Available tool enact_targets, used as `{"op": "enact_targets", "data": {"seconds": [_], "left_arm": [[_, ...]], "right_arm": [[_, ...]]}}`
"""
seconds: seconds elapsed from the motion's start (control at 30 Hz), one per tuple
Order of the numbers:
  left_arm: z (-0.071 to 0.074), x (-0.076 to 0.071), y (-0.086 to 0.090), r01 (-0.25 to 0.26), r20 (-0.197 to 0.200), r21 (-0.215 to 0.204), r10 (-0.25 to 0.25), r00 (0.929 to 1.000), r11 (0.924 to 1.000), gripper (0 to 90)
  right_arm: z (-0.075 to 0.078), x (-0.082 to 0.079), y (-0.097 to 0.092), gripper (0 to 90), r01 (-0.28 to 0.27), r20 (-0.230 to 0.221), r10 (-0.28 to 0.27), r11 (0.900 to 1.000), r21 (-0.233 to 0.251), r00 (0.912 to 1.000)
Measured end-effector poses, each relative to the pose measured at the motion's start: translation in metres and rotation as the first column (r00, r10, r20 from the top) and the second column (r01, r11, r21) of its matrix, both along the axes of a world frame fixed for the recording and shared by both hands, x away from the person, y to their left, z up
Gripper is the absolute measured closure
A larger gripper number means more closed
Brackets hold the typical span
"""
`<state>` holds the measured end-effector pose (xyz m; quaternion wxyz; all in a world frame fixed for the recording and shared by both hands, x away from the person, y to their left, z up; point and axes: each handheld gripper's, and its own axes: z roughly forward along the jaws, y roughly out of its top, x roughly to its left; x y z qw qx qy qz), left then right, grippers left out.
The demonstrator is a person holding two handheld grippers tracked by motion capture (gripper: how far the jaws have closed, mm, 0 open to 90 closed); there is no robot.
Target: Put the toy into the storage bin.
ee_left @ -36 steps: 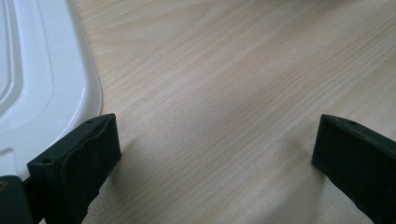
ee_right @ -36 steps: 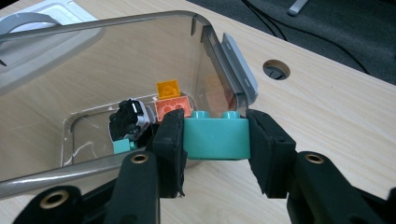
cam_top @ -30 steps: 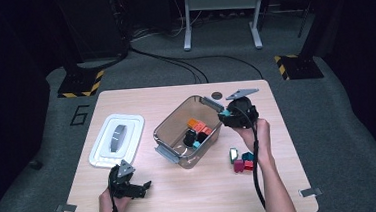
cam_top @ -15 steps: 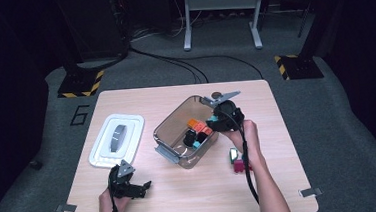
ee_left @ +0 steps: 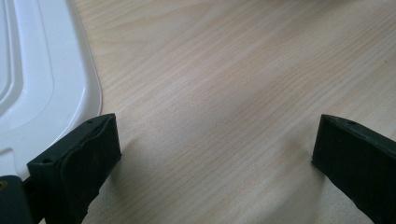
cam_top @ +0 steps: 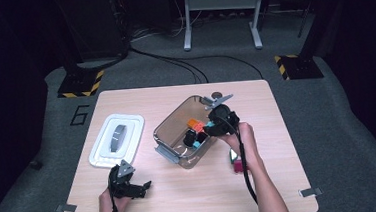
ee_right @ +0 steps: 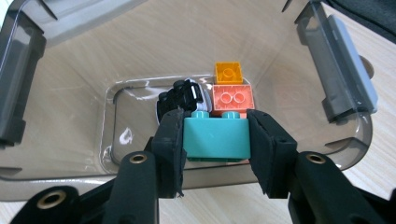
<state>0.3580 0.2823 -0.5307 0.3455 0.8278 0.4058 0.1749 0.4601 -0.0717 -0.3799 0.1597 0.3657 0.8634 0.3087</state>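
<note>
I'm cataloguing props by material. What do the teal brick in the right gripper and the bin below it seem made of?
Teal brick: apparently moulded plastic, opaque, smooth satin faces, studs on top. Bin: likely clear smoke-tinted plastic, glossy; the table's wood grain shows through its walls.

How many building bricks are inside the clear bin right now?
3, perhaps more hidden: a teal brick clamped in the right hand-held gripper over the clear bin, a salmon brick and an orange brick on its floor beside a black toy.
</note>
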Motion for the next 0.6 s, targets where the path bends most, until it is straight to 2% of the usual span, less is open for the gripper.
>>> {"op": "enact_targets", "data": {"seconds": [0.23, 0.33, 0.37, 0.5, 0.53, 0.6], "left_arm": [[0.000, 0.000, 0.000, 0.002, 0.000, 0.002, -0.002, 1.0000, 1.0000, 0.9], [0.000, 0.000, 0.000, -0.001, 0.001, 0.001, 0.001, 1.0000, 1.0000, 0.9], [0.000, 0.000, 0.000, -0.003, 0.002, 0.000, 0.003, 1.0000, 1.0000, 0.9], [0.000, 0.000, 0.000, 0.000, -0.001, 0.000, 0.000, 1.0000, 1.0000, 0.9], [0.000, 0.000, 0.000, 0.000, 0.001, 0.002, 0.000, 1.0000, 1.0000, 0.9], [0.000, 0.000, 0.000, -0.001, 0.000, 0.000, 0.001, 1.0000, 1.0000, 0.9]], "right_arm": [[0.000, -0.002, 0.000, 52.2, -0.013, -0.018, 0.013, 0.9999, -0.005, 0.9998], [0.000, -0.003, -0.001, 42.1, -0.004, -0.015, 0.004, 1.0000, -0.003, 0.9999], [0.000, -0.003, -0.001, 42.1, -0.004, -0.015, 0.004, 1.0000, -0.003, 0.9999], [0.002, -0.007, -0.008, 31.3, 0.030, -0.004, -0.030, 0.9989, 0.036, 0.9995], [0.004, -0.010, -0.015, 26.0, 0.042, 0.007, -0.042, 0.9976, 0.055, 0.9991], [0.005, -0.013, -0.022, 21.9, 0.053, 0.016, -0.054, 0.9964, 0.067, 0.9984]]}}
